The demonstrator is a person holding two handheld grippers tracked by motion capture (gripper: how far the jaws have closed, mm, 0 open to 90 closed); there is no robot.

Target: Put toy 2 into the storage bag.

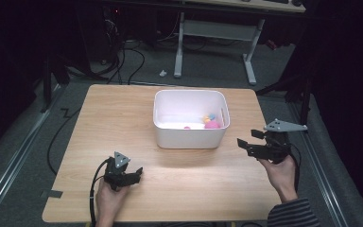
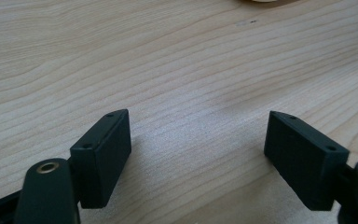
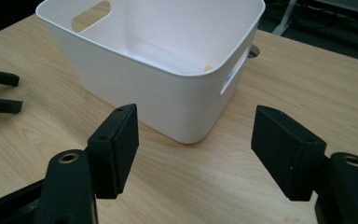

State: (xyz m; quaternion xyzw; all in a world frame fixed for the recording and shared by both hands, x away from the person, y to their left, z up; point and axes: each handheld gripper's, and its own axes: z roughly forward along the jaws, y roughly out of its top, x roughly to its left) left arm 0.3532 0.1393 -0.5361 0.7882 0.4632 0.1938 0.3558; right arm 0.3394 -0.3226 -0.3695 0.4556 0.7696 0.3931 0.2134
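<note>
The left tool (image 1: 134,173) is held spread and empty, low over the bare desk (image 1: 123,118). The right tool (image 3: 196,140) is spread too, aimed at the white bin (image 1: 189,132) mid-desk, where coloured balls (image 1: 211,121) are seen.

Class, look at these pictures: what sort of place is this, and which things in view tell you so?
Probably a lab or workshop set up for recording, not a home. A bare wooden table stands on grey carpet, loose cables trail across the floor behind it, and a height-adjustable desk stands at the back in dim surroundings.
</note>
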